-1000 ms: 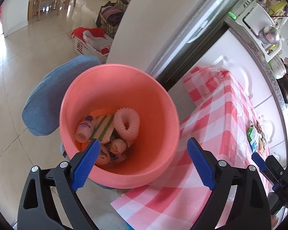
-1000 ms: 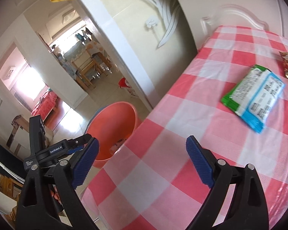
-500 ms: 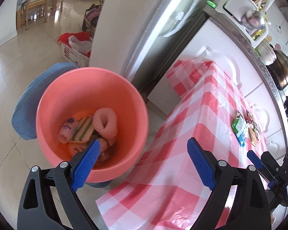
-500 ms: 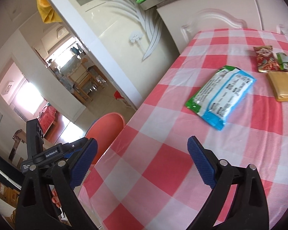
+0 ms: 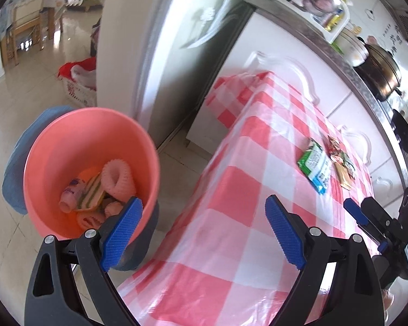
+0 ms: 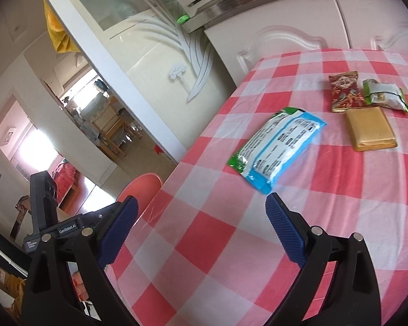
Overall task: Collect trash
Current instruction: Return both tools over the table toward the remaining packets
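Observation:
A pink bucket (image 5: 89, 146) stands on the floor left of the table; it holds a small bottle, a striped cloth and other trash, and its rim (image 6: 141, 187) shows in the right wrist view. On the red checked tablecloth (image 6: 326, 195) lie a green-and-blue wipes pack (image 6: 277, 146), a red snack packet (image 6: 344, 92), a green-white packet (image 6: 385, 96) and a gold flat packet (image 6: 370, 129). The pack (image 5: 315, 165) also shows in the left wrist view. My left gripper (image 5: 201, 233) is open and empty over the table's near corner. My right gripper (image 6: 201, 233) is open and empty, short of the wipes pack.
White cabinets (image 6: 299, 38) and a counter with pots (image 5: 380, 78) run behind the table. A glass-panelled door frame (image 6: 138, 62) stands left of it. A blue cushion (image 5: 19, 157) lies behind the bucket. A laundry basket (image 5: 79, 81) sits on the floor beyond.
Both grippers have swung right, away from the bucket and toward the table. The packets have come into the right wrist view and the wipes pack is closer. Both stay open.

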Motion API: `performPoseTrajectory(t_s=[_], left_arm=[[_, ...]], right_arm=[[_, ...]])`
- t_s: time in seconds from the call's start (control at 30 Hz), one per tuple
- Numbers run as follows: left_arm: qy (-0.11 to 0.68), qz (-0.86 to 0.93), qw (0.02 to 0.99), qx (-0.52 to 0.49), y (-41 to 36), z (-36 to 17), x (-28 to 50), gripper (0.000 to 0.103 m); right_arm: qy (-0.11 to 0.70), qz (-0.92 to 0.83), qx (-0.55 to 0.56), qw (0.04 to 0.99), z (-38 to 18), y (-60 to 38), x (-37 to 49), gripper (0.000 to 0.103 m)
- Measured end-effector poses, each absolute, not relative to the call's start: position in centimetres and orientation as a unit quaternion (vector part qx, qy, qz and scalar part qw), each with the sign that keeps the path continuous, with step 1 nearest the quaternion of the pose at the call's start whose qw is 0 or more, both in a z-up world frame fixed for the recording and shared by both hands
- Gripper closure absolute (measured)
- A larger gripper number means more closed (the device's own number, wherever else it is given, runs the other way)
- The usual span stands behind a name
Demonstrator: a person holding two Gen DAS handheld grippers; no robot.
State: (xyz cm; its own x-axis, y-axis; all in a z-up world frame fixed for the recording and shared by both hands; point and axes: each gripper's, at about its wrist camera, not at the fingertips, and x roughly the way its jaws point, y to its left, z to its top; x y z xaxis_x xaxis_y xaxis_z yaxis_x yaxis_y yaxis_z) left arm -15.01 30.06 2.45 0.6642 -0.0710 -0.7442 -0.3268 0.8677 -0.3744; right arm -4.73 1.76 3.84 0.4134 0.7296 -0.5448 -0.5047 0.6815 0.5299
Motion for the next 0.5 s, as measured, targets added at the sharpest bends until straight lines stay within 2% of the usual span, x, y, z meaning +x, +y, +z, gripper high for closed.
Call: performPoseTrajectory(t_s=[0.5], left_arm=[[0.411, 0.025, 0.890, -0.197, 24.3, 3.5, -12.6, 0.012]], right_arm=[[0.371, 0.327, 0.185, 0.849, 4.1, -4.6, -2.9, 0.008]])
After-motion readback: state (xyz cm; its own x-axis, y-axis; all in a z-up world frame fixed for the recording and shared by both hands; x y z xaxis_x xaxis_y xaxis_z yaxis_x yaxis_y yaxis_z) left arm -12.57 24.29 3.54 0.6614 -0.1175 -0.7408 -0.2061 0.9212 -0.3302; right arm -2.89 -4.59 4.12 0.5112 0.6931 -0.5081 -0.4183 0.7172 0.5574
